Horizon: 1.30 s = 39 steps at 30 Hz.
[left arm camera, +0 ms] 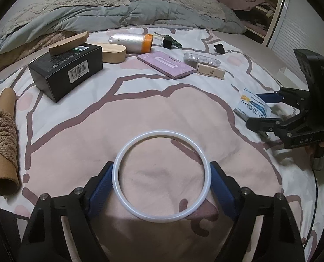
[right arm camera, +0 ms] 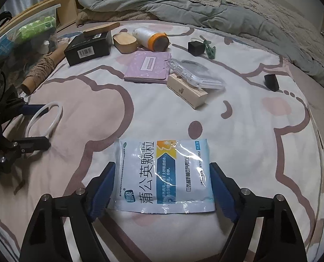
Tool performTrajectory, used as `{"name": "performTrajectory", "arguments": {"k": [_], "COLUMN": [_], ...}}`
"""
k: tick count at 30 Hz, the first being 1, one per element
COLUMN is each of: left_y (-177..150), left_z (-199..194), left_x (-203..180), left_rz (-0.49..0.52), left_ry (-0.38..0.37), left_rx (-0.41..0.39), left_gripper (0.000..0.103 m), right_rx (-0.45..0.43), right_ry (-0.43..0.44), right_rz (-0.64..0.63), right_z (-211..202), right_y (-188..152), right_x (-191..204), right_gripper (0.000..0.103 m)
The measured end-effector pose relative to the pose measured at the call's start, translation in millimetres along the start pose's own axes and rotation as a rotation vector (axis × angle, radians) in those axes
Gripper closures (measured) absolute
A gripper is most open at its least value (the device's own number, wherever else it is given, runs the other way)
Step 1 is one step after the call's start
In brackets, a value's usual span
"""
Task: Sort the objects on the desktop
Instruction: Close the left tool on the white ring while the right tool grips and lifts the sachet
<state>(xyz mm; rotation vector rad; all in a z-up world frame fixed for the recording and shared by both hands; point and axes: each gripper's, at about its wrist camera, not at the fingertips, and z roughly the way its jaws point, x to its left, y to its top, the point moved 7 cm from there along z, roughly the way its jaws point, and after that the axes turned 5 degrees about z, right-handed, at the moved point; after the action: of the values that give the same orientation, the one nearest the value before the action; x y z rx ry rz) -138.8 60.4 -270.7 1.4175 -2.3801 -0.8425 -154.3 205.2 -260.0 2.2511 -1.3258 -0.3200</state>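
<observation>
A white ring lies flat on the pink-and-white bedsheet. My left gripper straddles it, one blue pad touching each side of the ring. From the right wrist the same ring and left gripper show at the far left. A blue-and-white medicine sachet with printed characters lies between the pads of my right gripper, which touch its two long edges. In the left wrist view the right gripper and sachet are at the right, with a hand behind.
Further back on the sheet are a black box, a rope-wound cardboard tube, a pink notebook, a silver roll with an orange end, a clear case on a beige box, and a grey duvet.
</observation>
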Motion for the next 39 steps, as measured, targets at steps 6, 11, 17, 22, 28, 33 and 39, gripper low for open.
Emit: {"name": "performTrajectory", "arguments": {"k": [6,11,17,22,28,33,39], "left_y": [3,7,13,26,46,63,76], "left_z": [-5,-9,-17,-33,-60,-89,-120], "left_x": [-2,-2,4,12,18,21,28], "left_rz": [0.017,0.017,0.01,-0.007,-0.003,0.0,0.015], "left_ry": [0.007,0.01,0.031,0.029,0.047,0.022,0.051], "left_rx": [-0.014,-0.022,-0.032,-0.071,-0.126,-0.169,-0.193], "left_gripper": [0.018,0.018,0.018,0.018,0.018,0.018,0.018], "right_rx": [-0.012,-0.026,-0.054,-0.075,-0.119,-0.176,-0.22], "right_ry": [-0.002,0.001,0.012,0.015,0.063,0.08,0.148], "right_rz": [-0.019,-0.018,0.002,0.016,0.046,0.035,0.059], "right_z": [-5,-8,-19,-29,-45,-65,-91], "right_y": [0,4,16,30,51,73,100], "right_x": [3,3,5,10,18,29,44], "right_gripper": [0.02,0.02,0.02,0.02,0.02,0.02,0.02]}}
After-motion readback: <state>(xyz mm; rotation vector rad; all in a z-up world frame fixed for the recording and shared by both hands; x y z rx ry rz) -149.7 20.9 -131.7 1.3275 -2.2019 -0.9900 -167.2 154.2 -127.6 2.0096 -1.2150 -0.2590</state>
